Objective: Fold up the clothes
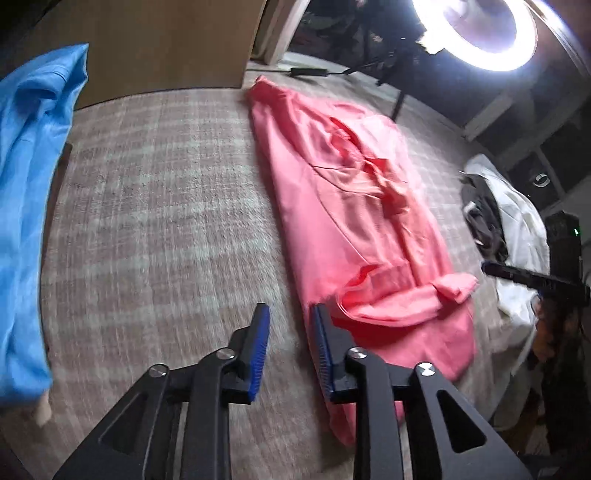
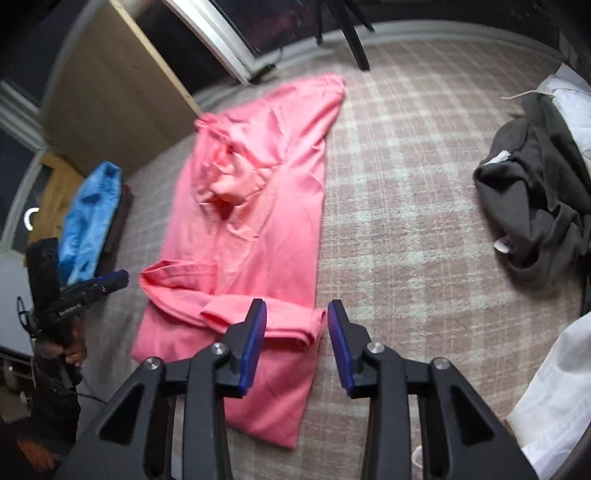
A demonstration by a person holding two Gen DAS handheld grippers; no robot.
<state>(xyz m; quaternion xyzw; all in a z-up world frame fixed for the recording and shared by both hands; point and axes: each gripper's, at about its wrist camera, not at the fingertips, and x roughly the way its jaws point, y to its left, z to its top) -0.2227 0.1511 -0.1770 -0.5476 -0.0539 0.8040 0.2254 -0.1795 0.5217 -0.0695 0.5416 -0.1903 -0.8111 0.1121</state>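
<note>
My left gripper point(image 1: 290, 325) has its blue pads point(image 1: 260, 343) parted with nothing between them; it hangs above the plaid carpet point(image 1: 159, 192), right at the near left edge of the pink garment point(image 1: 343, 206). My right gripper point(image 2: 297, 325) is likewise apart and empty, its left pad over the folded hem of the pink garment point(image 2: 255, 206) and its right pad over bare carpet point(image 2: 406, 184) just past the cloth's right edge.

The pink garment lies lengthwise on the carpet, already narrowed into a long strip, with a sleeve folded across its lower part and creased fabric bunched near the middle. From the right wrist view I can see the left gripper point(image 2: 114, 280) off to the left of the garment, held in a hand point(image 2: 72, 350).

Further out, a blue garment point(image 1: 33, 184) lies at the left side, well apart from the pink one; in the right wrist view the same blue garment point(image 2: 92, 221) sits over a dark base I cannot make out. On the other side a crumpled dark grey garment point(image 2: 535, 199) lies against white fabric point(image 2: 554, 398). A ring light point(image 1: 480, 33) glares at the top right of the left wrist view, and a brown wooden panel point(image 1: 166, 44) stands behind the carpet.
</note>
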